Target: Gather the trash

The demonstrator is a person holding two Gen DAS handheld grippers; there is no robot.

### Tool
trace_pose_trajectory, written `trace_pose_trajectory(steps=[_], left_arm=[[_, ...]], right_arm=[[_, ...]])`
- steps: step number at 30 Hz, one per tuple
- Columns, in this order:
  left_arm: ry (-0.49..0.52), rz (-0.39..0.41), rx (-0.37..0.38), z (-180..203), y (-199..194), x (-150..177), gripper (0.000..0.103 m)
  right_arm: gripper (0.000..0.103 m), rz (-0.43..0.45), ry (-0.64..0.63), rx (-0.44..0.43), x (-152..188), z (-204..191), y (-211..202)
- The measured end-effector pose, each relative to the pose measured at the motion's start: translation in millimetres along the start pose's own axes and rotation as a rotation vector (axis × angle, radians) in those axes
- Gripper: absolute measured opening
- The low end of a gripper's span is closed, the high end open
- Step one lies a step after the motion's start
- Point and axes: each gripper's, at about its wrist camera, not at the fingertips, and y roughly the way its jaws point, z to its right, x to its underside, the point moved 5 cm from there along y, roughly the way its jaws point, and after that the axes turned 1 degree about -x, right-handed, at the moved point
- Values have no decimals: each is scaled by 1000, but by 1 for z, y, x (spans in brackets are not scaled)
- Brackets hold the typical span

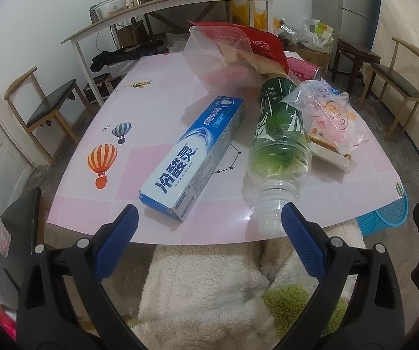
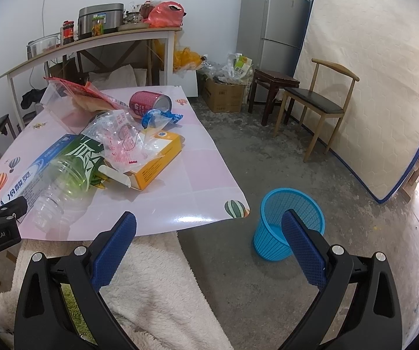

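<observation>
Trash lies on the pink table (image 1: 151, 93): a blue toothpaste box (image 1: 197, 153), an uncapped clear bottle with a green label (image 1: 278, 145) lying mouth toward me, an orange box (image 2: 157, 157) under a crumpled clear bag (image 2: 122, 137), a pink can (image 2: 148, 103), a clear tub (image 1: 218, 55) and a red wrapper (image 1: 262, 43). A blue mesh bin (image 2: 288, 221) stands on the floor by the table's near right corner. My left gripper (image 1: 208, 215) is open just short of the table edge, its right fingertip beside the bottle mouth. My right gripper (image 2: 209, 221) is open above the floor, between table corner and bin.
A fleece-clad lap (image 1: 209, 285) fills the space below both grippers. Chairs stand to the left (image 1: 46, 108) and right (image 2: 314, 102) of the table. A long side table (image 2: 92, 43) with jars and a cooker lines the back wall. A fridge (image 2: 273, 20), a mattress (image 2: 367, 73) and a stool (image 2: 273, 87) stand further right.
</observation>
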Motion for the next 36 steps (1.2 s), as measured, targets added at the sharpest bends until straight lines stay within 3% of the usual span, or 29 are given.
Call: trace_pose_trajectory(steps=[21, 27, 32, 36], left_arm=[[-14, -15, -5, -9, 12, -4, 94], [-65, 55, -34, -38, 16, -32, 94], [-108, 107, -52, -61, 20, -57, 94], [-120, 137, -32, -73, 27, -73, 94]], right_arm=[[97, -23, 2, -10, -2, -3, 13], [97, 83, -17, -19, -35, -5, 11], [97, 199, 4, -83, -64, -11, 10], [97, 185, 26, -176, -67, -19, 25]])
